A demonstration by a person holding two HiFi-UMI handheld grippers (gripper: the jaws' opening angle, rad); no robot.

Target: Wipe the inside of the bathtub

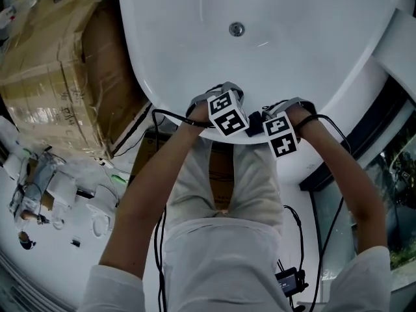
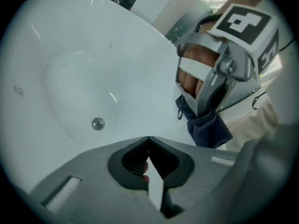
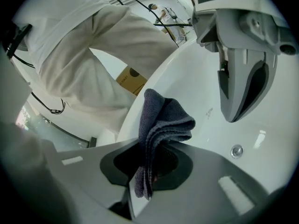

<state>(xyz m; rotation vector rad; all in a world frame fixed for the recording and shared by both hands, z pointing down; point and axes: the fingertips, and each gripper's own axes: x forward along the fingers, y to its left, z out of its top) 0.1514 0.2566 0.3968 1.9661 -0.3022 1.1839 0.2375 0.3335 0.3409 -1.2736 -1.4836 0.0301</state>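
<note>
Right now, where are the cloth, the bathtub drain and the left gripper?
cloth (image 3: 164, 120): right gripper view, on its folded middle.
drain (image 1: 236, 28): head view, on its round metal centre.
left gripper (image 2: 148, 140): left gripper view, where its two shut tips meet.

Nothing here is actually readable, tbh. The cube (image 1: 227, 112) on the left gripper (image 2: 148, 138) and the cube (image 1: 281, 135) on the right gripper (image 3: 150, 146) only carry black-and-white square patterns, no letters or digits. Out past the left gripper's jaws, off to their left, the bathtub (image 2: 93, 69) wall has a tiny grey mark (image 2: 18, 91), too small to read. The wrapped cardboard box (image 1: 58, 64) left of the left gripper has faint print, illegible. Beyond the right gripper, a carton (image 3: 128, 82) shows a dark round logo (image 3: 134, 73), no words.
</note>
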